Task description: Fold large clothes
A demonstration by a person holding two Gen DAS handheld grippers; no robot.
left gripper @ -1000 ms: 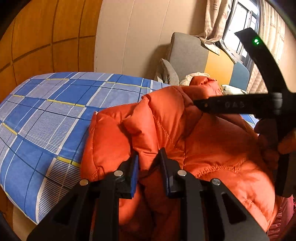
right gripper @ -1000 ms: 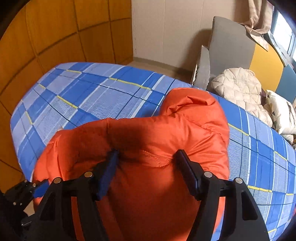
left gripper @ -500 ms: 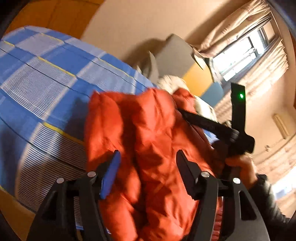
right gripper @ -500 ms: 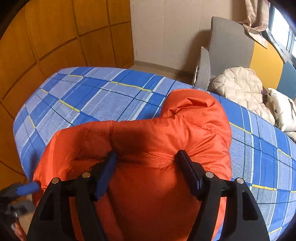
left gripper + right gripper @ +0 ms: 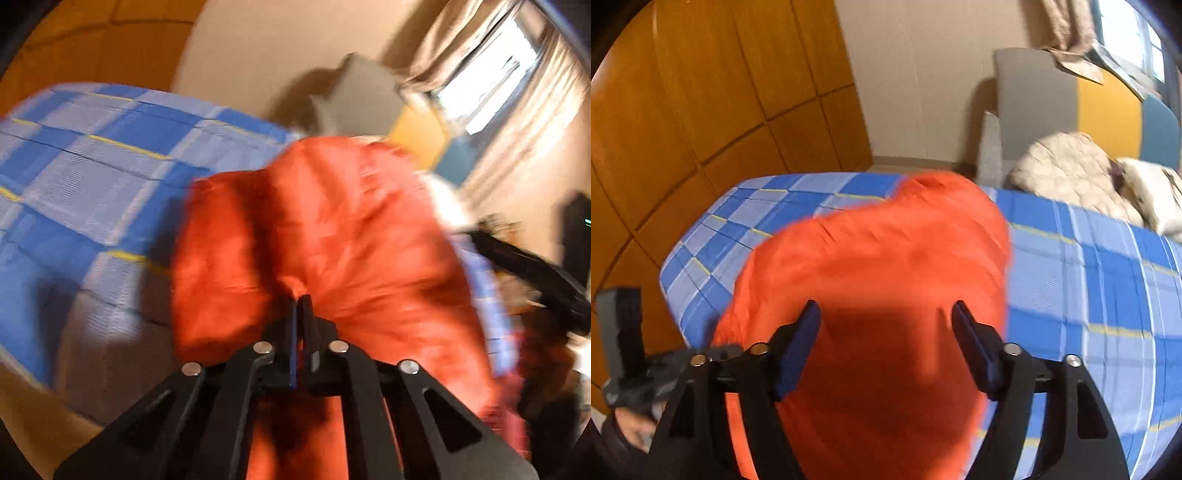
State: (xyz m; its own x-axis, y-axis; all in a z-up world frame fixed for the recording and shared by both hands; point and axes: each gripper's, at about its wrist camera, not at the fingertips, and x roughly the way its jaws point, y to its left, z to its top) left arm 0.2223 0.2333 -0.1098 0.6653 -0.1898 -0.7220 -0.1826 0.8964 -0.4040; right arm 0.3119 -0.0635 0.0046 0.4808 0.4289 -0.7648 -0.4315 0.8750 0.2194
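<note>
The orange puffer jacket (image 5: 871,266) lies bunched on the bed (image 5: 1089,295), which wears a blue checked cover with thin yellow lines. In the right wrist view the jacket fills the lower centre of the frame, its far lobe, possibly the hood, reaching toward the upper centre. In the left wrist view it fills the centre, though that frame is heavily blurred and fine detail is lost.

The left tool (image 5: 301,299) has its 2 fingers pressed together at the lower centre of its frame, with a small nub of orange fabric pinched between the tips. The right tool (image 5: 886,314) has its fingers spread wide apart, straddling a broad stretch of the jacket at the lower centre of its frame; whether the pads touch the fabric I cannot tell.

Judging by the quilted, puffy look, the jacket should be light, very soft and springy, with a slick shell that may slide out of a shallow pinch. A thin pinch will likely gather only the outer layer, so a seam, hem or collar edge looks like the firmer place to grip, with the 2 grips well apart along 1 edge so the panel hangs flat. Air trapped in the padding will probably make any fold puff back open, so pressing it flat seems wise.

At the upper right of the right wrist view, a cream quilted garment (image 5: 1078,173) sits beside a grey chair (image 5: 1034,96).
</note>
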